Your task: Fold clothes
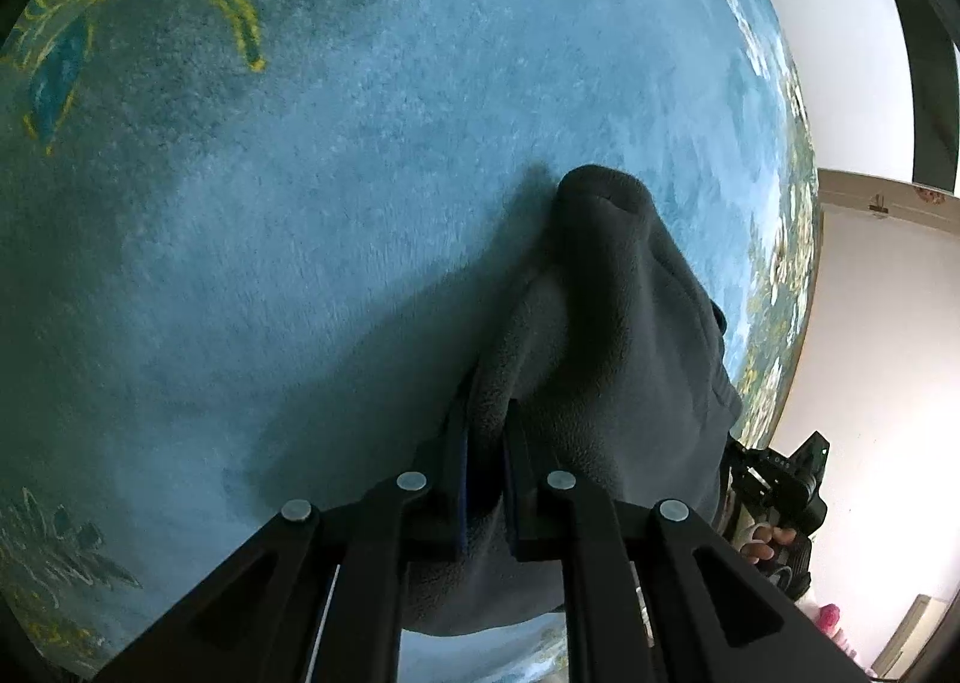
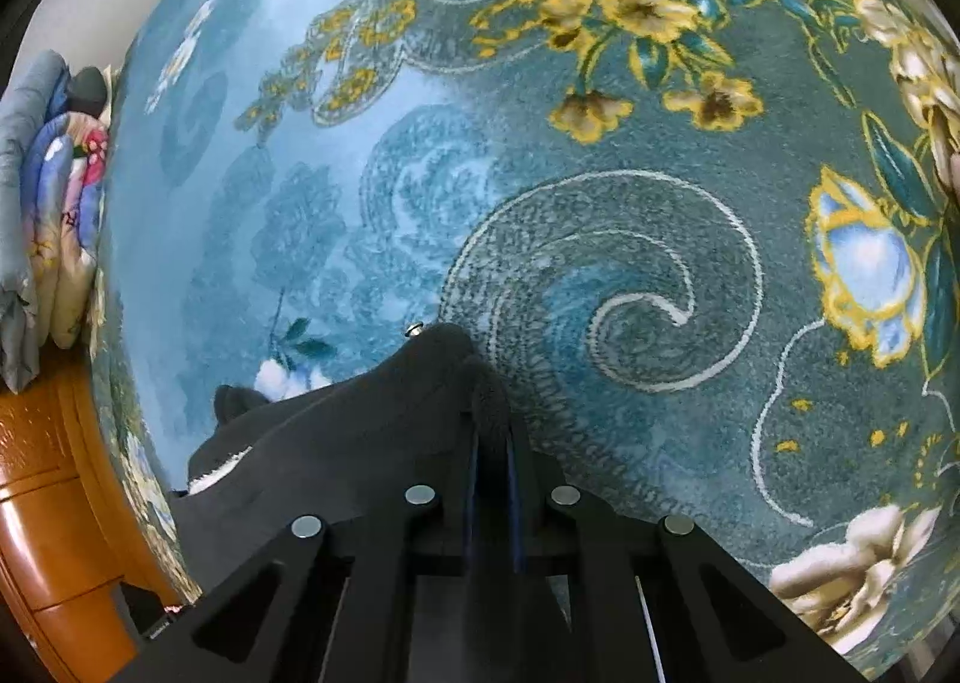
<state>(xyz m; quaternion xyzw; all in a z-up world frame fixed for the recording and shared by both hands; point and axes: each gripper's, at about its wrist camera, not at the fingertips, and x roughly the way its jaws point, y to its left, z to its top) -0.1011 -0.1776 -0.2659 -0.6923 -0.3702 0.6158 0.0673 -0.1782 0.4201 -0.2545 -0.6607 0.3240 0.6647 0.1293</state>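
Teal carpet (image 1: 300,263) with a woven pattern of yellow flowers, pale blossoms and white scrolls fills both views and serves as the working surface. On it, and partly lifted off it, is the dark grey fleece garment (image 1: 612,335), soft and napped, bunched into thick folds. In the left wrist view its cloth rises in a rounded hump ahead of the tongs and drapes down to the right, casting a shadow on the carpet to its left. The left gripper (image 1: 486,443) is clamped together on a fold of this fleece; cloth fills the narrow slot between the black fingers and spills out below them. In the right wrist view the same garment (image 2: 360,419) lies to the left of the tongs, with a small metal snap (image 2: 414,329) at its far peak and a sliver of white label or lining (image 2: 216,470) at its left edge. The right gripper (image 2: 492,431) is likewise pinched tight on a ridge of the fleece, which stands up between its fingers. Further out, the left wrist view shows the right gripper's black body (image 1: 780,497) beyond the cloth, with fingers of a hand (image 1: 765,545) on it, and a white wall (image 1: 870,323) behind. The right wrist view shows folded floral bedding (image 2: 48,203) stacked at the far left, above orange wooden furniture (image 2: 54,503).
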